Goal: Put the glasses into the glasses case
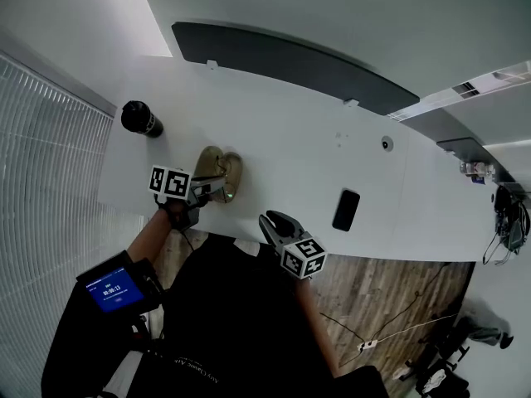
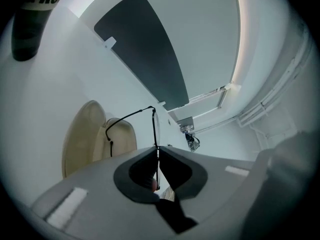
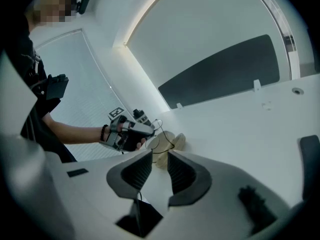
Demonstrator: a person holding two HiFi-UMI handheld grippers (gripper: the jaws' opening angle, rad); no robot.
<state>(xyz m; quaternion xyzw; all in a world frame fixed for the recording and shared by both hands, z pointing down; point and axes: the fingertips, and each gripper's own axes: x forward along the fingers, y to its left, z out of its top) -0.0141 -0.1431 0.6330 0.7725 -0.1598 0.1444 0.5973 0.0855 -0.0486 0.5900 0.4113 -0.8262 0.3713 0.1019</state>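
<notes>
The beige glasses case (image 1: 214, 166) lies open on the white table (image 1: 290, 139), lid and tray side by side. My left gripper (image 1: 222, 191) hovers just in front of the case and is shut on the thin black-rimmed glasses (image 2: 154, 126). In the left gripper view, one temple arm curves out over the case (image 2: 82, 134), and the pads of the left gripper (image 2: 156, 148) pinch the frame edge-on. My right gripper (image 1: 274, 220) hangs at the table's near edge, right of the case. Its jaws (image 3: 160, 156) are open with nothing between them. The right gripper view shows the case (image 3: 175, 141) beyond.
A black bottle (image 1: 141, 118) stands at the table's far left. A black phone (image 1: 346, 210) lies flat to the right of the right gripper. A dark panel (image 1: 282, 60) runs along the table's back edge. Wooden floor (image 1: 373, 297) shows below the near edge.
</notes>
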